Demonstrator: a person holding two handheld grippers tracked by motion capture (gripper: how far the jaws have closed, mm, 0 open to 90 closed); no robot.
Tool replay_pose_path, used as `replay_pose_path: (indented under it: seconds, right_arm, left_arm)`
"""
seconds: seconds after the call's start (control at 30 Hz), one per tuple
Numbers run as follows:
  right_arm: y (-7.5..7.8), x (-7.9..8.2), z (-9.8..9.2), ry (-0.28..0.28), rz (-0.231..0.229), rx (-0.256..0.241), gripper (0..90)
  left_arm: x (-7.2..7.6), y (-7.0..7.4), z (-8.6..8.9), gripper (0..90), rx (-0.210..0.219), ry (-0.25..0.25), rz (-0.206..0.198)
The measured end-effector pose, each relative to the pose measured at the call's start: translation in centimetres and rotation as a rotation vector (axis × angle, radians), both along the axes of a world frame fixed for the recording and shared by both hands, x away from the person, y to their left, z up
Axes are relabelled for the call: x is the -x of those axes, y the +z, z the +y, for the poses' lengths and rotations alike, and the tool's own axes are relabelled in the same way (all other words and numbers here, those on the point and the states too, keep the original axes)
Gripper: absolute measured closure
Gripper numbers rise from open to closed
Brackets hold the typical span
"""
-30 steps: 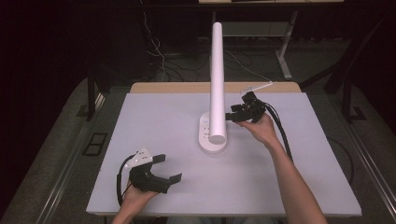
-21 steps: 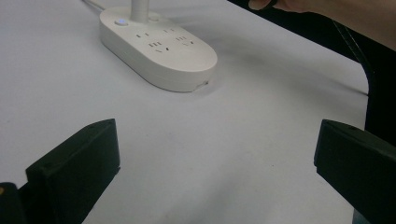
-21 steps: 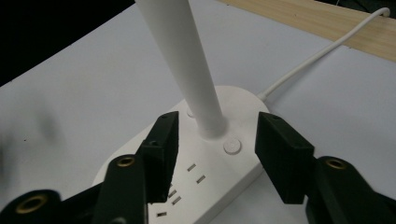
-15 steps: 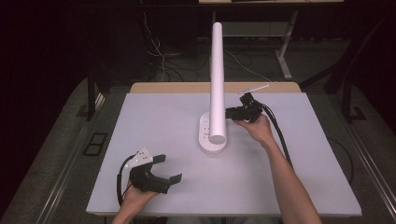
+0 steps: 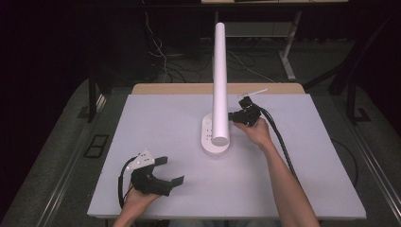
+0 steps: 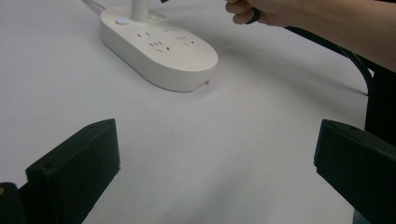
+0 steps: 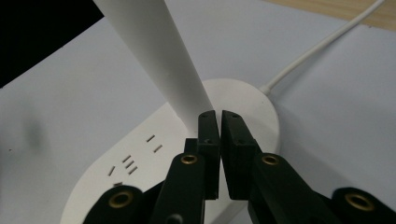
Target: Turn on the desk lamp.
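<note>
Jaws of the right hand-held gripper (image 7: 219,116) nearly shut, empty, at the lamp post (image 7: 159,56); next: press the base (image 7: 140,158) button; left hand-held gripper (image 5: 165,171) gapes idle

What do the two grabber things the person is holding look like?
Both are black, each with two blocky black jaws. The left gripper carries a grey three-cornered plate on top and a looping black cable. The right gripper has round brass-coloured fittings near its jaws, and a thick black cable trails back along the person's bare forearm. No sleeves show.
</note>
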State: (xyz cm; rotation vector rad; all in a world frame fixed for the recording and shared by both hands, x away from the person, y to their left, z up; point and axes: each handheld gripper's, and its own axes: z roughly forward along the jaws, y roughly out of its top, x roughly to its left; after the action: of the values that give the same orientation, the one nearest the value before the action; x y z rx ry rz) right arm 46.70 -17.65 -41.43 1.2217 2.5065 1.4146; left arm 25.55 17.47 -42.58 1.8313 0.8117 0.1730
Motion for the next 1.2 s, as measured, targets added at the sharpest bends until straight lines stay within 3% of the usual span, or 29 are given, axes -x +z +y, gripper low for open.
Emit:
replay_pose_path:
  seconds: [0.07,0.47,0.8,1.03,1.2]
  right_arm:
    - [-0.5,-0.2,0.1,-0.002,0.007,0.001,89.6]
    - [-2.0,-0.8,0.6,-0.022,0.032,-0.014,89.8]
    - [-2.1,-0.7,0.6,-0.023,0.027,-0.008,90.0]
    - [-1.9,-0.4,1.0,-0.029,0.006,0.030,90.0]
    - [-1.8,-0.4,0.8,-0.037,0.013,0.021,90.0]
  left_arm:
    - [0.0,0.0,0.0,0.0,-0.002,-0.002,0.001]
    - [-0.1,0.0,0.0,0.0,-0.003,-0.003,0.003]
    - [0.1,0.0,-0.1,0.0,-0.004,-0.002,0.000]
    - [0.1,0.0,-0.1,0.0,-0.003,-0.003,0.003]
    - [0.0,-0.1,0.0,0.0,-0.007,-0.005,0.002]
